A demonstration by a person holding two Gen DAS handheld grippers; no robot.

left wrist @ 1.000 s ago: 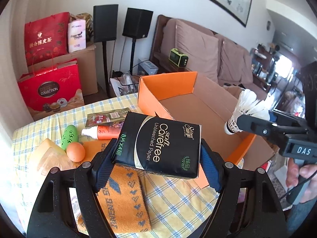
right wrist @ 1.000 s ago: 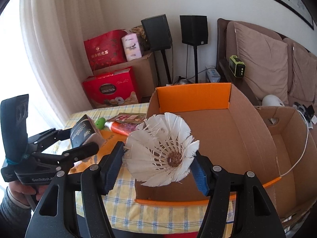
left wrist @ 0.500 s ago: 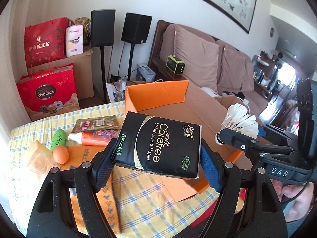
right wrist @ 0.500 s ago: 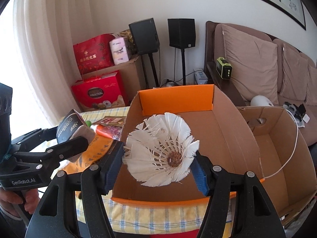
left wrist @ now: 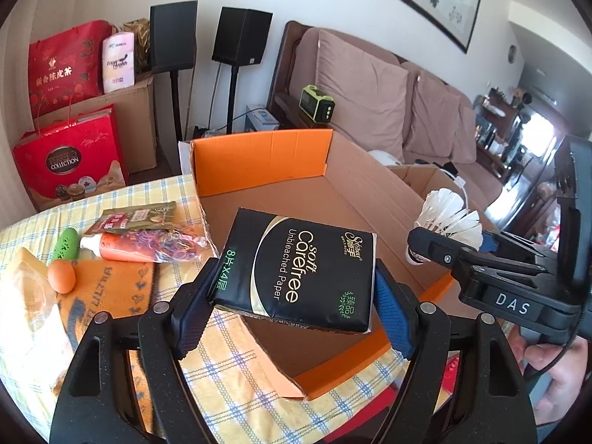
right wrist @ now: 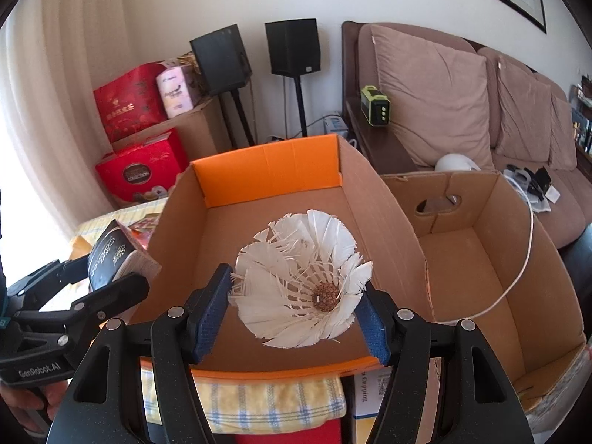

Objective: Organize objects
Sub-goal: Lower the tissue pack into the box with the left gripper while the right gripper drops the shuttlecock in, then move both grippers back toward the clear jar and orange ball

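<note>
Over the surface's orange box (left wrist: pixel 259 159), the left tool (left wrist: pixel 294 292) clamps a tissue pack (left wrist: pixel 299 270); the right tool (right wrist: pixel 292 310), angled downward, clamps a shuttlecock (right wrist: pixel 299 281).

A glossy black plastic wrap is seen on the tissue pack (left wrist: pixel 296 270). Frayed white feathers and a rough cork base are shown on the shuttlecock (right wrist: pixel 301 283). Matt corrugated cardboard, orange-faced at the rim, is presented by the box (right wrist: pixel 270 170). Woven checked cloth is spread as the tablecloth (left wrist: pixel 236 381).

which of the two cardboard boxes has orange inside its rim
The shallow box on the checked tablecloth, under the shuttlecock; its end walls are orange inside. The deeper box beside it is plain brown with a handle cutout.
</note>
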